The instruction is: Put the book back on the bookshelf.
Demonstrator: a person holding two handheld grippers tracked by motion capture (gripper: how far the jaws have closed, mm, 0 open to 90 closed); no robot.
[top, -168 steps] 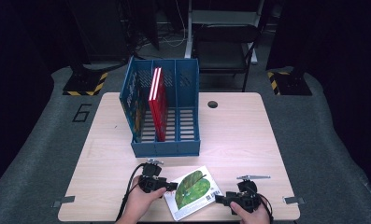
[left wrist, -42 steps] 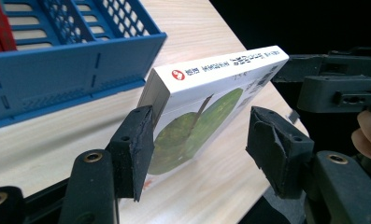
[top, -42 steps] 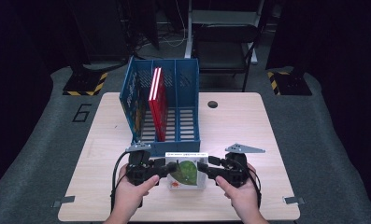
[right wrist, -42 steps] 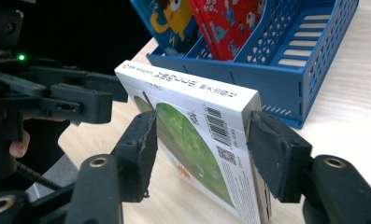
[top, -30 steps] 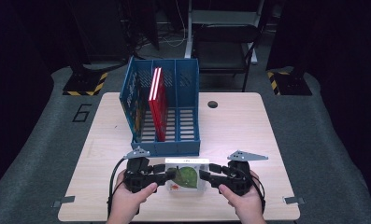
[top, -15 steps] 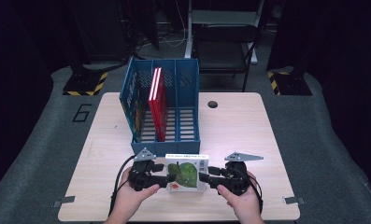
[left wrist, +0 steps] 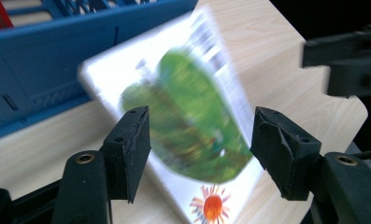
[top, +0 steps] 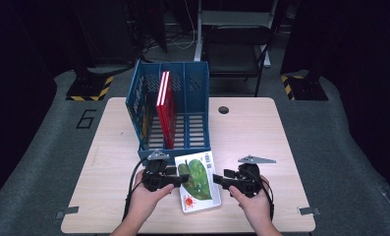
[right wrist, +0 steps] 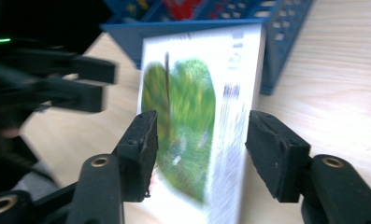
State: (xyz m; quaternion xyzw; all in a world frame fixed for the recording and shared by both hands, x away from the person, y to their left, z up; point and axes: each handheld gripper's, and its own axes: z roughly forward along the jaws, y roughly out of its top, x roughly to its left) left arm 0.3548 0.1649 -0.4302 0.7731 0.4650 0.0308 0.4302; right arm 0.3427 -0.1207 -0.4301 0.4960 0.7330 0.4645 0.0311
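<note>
A thin white picture book with a big green leaf and a small orange sun on its cover lies on the table just in front of the blue rack. My left gripper is at its left edge and my right gripper at its right edge. Both point inward at the book. The left gripper stands open, the blurred book beyond its jaws. The right gripper is open too, the blurred book showing between and past its jaws; contact cannot be told.
The blue slotted rack stands mid-table with red books upright in its left half and bare slots to the right. A small round hole lies behind it. A chair stands beyond the far table edge.
The book, raised between the two grippers over the last second, has dropped lower and flatter onto the table. The right gripper has drawn slightly away to the right.
</note>
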